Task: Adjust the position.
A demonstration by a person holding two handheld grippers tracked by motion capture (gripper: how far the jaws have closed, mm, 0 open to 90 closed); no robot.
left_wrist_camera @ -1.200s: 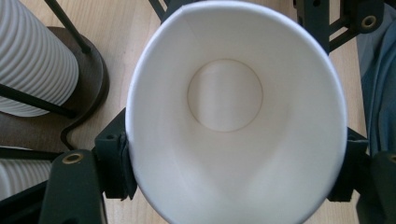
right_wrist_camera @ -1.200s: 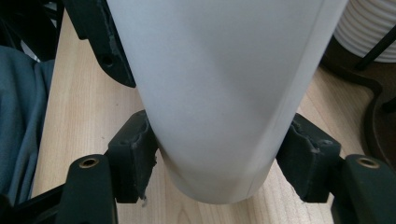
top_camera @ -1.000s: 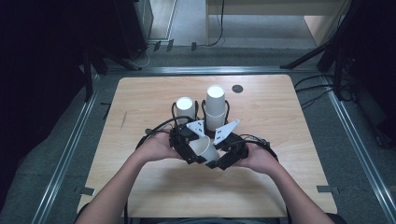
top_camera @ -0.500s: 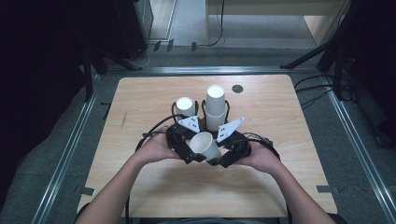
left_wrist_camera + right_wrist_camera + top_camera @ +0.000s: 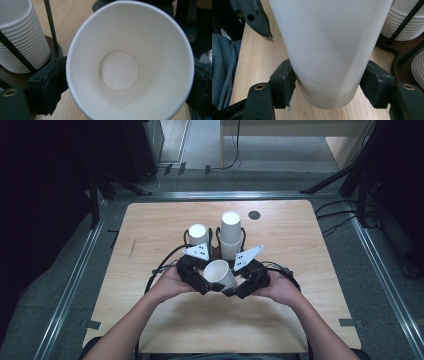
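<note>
A white paper cup (image 5: 220, 272) is held on its side above the table's middle, between both hands. My right gripper (image 5: 236, 287) is shut on the narrow base, a pad (image 5: 284, 85) pressing on each side of the cup (image 5: 329, 50). In the left gripper view I look straight into the cup's mouth (image 5: 120, 70). My left gripper (image 5: 202, 280) has its jaws round the cup just behind the rim, its left pad (image 5: 53, 87) against the wall. Those jaws opened wide and have just been closing a little, with the cup between them.
Behind the hands, two stacks of white cups (image 5: 198, 234) (image 5: 230, 231) stand in black wire holders. A small dark disc (image 5: 254, 214) lies near the wooden table's (image 5: 150, 220) far edge. Cables trail beside both grippers. Dark floor and metal rails surround the table.
The cup's mouth has turned up a little and shows more from above. Both hands have stayed nearly where they were, and the left gripper's jaws now sit round the rim.
</note>
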